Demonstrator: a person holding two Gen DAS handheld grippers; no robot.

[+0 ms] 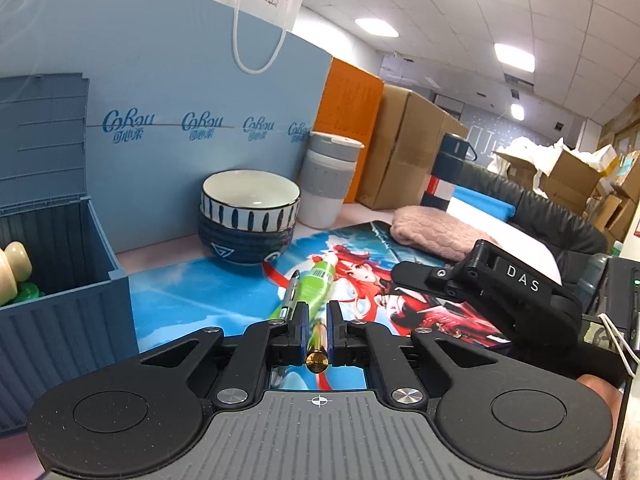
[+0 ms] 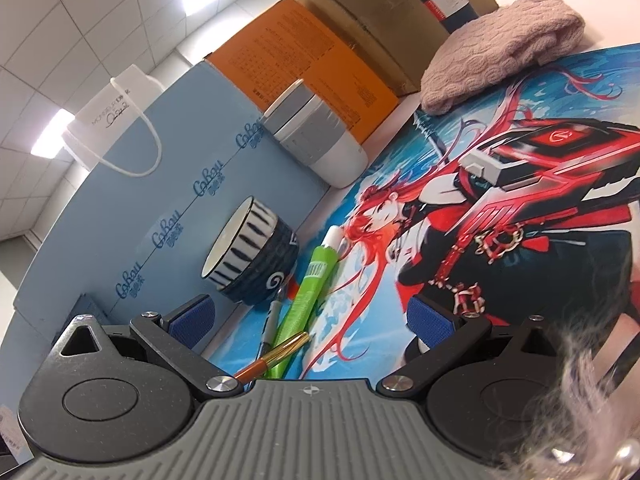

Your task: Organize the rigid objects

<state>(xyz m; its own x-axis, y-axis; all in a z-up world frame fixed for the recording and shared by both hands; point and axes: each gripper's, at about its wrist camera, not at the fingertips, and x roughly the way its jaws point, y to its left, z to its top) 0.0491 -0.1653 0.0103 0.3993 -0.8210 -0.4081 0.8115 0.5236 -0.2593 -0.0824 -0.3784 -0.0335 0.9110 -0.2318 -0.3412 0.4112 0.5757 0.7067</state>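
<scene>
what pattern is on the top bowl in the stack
White with dark blue vertical dashes on the top bowl; clearest in the left wrist view.

Tiled ceiling [image 1: 460, 8] with lit panels [image 1: 514, 56]; stacked cardboard boxes [image 1: 408, 148]

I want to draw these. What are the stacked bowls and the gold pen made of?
The bowls look like glazed ceramic: shiny white inside, painted blue stripes outside. The pen, pinched in the left tongs, looks like polished metal, bright gold and mirror-like, though it could be plated plastic.
</scene>
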